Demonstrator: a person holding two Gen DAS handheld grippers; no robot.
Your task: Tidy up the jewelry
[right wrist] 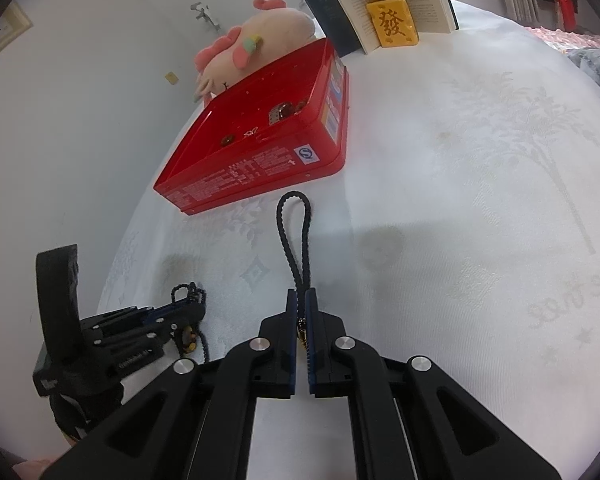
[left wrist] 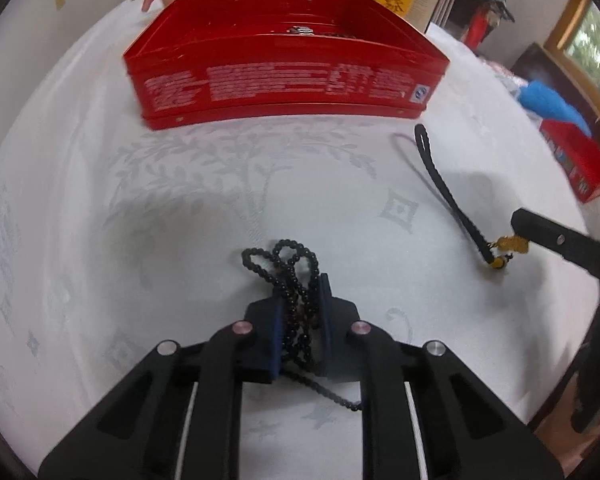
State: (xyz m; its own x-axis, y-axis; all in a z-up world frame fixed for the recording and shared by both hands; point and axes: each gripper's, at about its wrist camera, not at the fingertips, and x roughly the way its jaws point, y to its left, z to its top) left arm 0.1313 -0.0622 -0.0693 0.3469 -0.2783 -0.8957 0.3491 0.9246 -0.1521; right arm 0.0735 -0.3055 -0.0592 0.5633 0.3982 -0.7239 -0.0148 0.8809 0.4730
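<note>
Now both tools are clamped: the left tool [left wrist: 300,312] on a black bead necklace [left wrist: 290,268], the right tool [right wrist: 301,320] on a braided black cord [right wrist: 294,236] — lift each clear of the surface [left wrist: 100,200], then lower into the red tin [left wrist: 284,80] near its far edge.

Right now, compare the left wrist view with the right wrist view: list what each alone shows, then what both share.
Left wrist only: a small red carton and blue fluffy cloth at the right table edge.

Right wrist only: the mouse figurine on a yellow block complete, and small trinkets inside the tin.

Both: the open red metal tin, black bead necklace in the left gripper, black braided cord in the right gripper, pink plush toy.
</note>
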